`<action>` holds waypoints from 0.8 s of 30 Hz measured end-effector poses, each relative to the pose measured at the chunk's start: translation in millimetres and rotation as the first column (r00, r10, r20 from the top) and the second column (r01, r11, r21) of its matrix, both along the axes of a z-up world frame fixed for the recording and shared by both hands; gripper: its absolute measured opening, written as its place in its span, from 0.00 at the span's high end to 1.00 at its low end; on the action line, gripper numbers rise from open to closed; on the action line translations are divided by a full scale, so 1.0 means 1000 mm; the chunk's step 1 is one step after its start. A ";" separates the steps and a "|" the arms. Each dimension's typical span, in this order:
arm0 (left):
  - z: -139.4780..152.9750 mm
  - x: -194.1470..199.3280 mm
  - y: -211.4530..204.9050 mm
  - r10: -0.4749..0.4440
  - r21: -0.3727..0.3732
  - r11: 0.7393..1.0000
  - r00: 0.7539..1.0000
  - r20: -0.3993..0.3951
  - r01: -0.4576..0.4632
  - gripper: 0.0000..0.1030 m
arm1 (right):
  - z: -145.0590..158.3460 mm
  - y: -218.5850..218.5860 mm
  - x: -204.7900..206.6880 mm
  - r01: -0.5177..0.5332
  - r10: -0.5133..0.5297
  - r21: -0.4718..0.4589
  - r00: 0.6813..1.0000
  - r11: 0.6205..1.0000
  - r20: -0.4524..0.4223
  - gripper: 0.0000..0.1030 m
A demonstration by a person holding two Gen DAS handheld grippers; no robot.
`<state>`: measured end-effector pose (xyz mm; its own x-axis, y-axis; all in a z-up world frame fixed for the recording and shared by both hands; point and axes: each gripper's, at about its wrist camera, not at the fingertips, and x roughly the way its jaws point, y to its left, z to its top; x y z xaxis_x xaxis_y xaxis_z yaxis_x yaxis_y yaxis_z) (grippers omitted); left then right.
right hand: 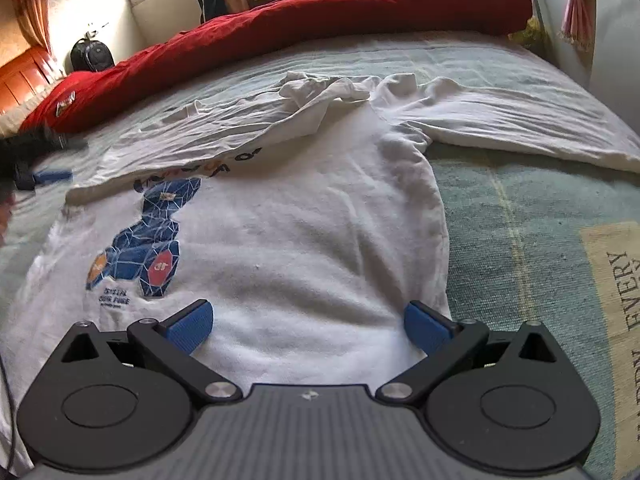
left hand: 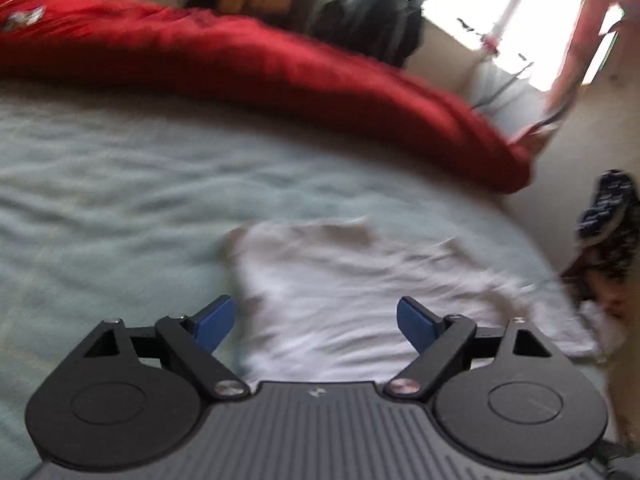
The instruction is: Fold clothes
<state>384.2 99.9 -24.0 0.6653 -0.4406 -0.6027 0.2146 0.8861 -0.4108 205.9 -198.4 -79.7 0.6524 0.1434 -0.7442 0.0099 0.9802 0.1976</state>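
White sweatshirt flat on bed, one sleeve folded across. Left gripper and right gripper: fingers wide apart, empty.

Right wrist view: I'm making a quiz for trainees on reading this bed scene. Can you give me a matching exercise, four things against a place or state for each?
Things:
1. white sweatshirt
2. red duvet
3. sweatshirt's long sleeve
4. right gripper

Places or states:
A. stretched out flat to the right
B. bunched along the far side of the bed
C. open, nothing held
D. spread on the bed, one sleeve folded over the chest

Pairs: 1-D, 2-B, 3-A, 4-C
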 end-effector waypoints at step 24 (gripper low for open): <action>0.025 -0.096 -0.081 -0.273 0.350 0.913 0.952 0.136 0.211 0.07 | 0.006 0.009 0.001 -0.040 0.038 -0.089 0.999 0.995 -0.020 0.00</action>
